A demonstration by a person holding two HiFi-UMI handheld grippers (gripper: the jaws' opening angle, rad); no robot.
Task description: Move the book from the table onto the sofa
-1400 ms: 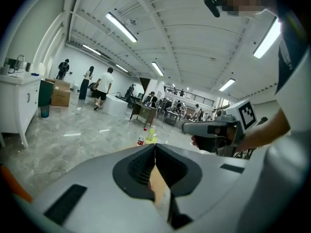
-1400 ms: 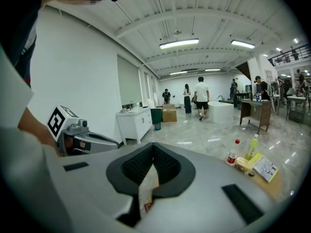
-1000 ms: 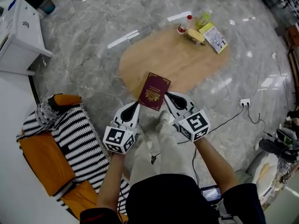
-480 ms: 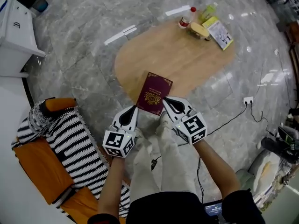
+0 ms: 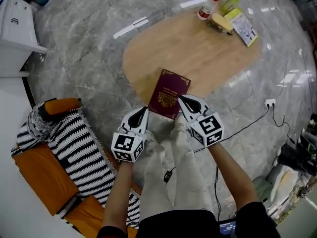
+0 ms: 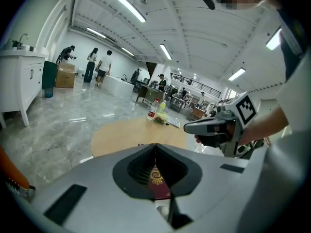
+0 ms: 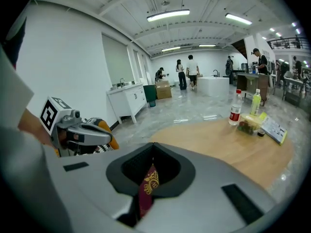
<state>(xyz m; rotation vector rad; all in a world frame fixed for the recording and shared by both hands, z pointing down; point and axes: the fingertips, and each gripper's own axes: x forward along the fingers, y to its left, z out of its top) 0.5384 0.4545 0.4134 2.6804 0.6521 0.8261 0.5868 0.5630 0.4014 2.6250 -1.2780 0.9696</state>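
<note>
Sofa (image 5: 39, 177) lay to our left, well apart from the table (image 5: 193, 48). We held the book (image 5: 171, 93) over the table's near edge, long axis pointing away from us, left gripper (image 5: 144, 111), nearer the sofa, and right gripper (image 5: 181, 98) clamped on its near corners.

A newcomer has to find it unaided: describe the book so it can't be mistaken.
Find the oval wooden table on the grey marble floor. At its near edge, far from the bottles at the other end, the left tongs and right tongs pinch a thin book. It alone is dark red, with a gold crest on its cover.
</note>
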